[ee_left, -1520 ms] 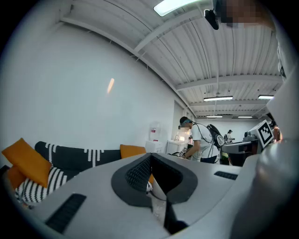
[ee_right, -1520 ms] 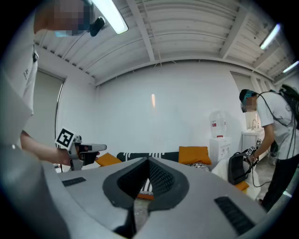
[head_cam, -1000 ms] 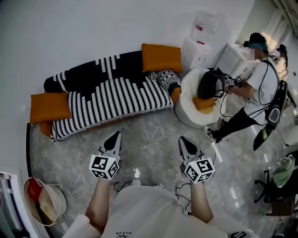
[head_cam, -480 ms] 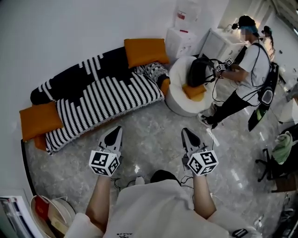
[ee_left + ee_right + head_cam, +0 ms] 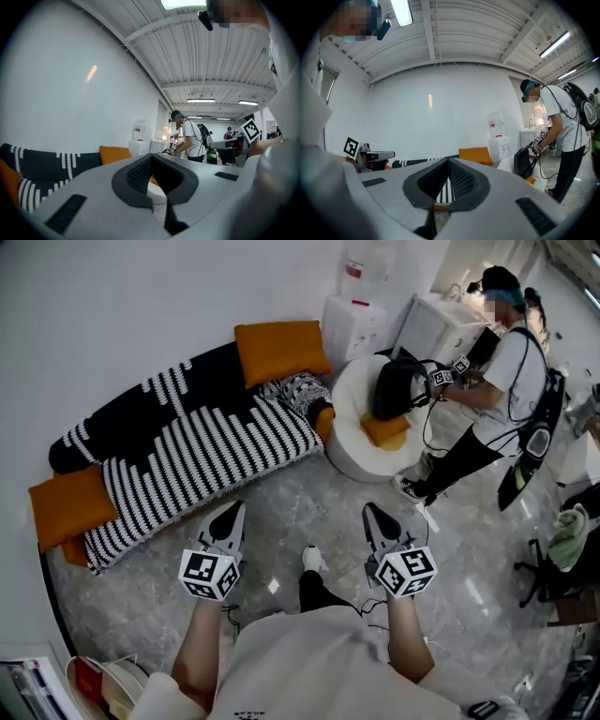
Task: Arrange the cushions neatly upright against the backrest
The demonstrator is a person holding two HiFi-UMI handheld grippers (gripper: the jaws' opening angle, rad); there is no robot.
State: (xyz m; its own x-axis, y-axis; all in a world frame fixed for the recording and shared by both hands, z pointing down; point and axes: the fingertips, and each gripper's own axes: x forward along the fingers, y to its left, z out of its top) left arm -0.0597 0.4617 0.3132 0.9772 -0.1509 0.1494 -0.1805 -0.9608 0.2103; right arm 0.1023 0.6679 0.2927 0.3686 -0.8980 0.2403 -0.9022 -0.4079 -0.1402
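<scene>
**A:** Where do the cushions sit?

**B:** One orange cushion (image 5: 279, 351) stands against the backrest at the right end of the striped sofa (image 5: 206, 442). A second orange cushion (image 5: 70, 507) lies at the left end. A patterned cushion (image 5: 298, 390) lies on the seat just in front of the first.

**A:** And the tongs?

**B:** The left gripper (image 5: 230, 514) and the right gripper (image 5: 373, 516) both have their jaws together with nothing between them. They hang over the floor (image 5: 300, 502) in front of the sofa, well apart from the cushions.
</scene>
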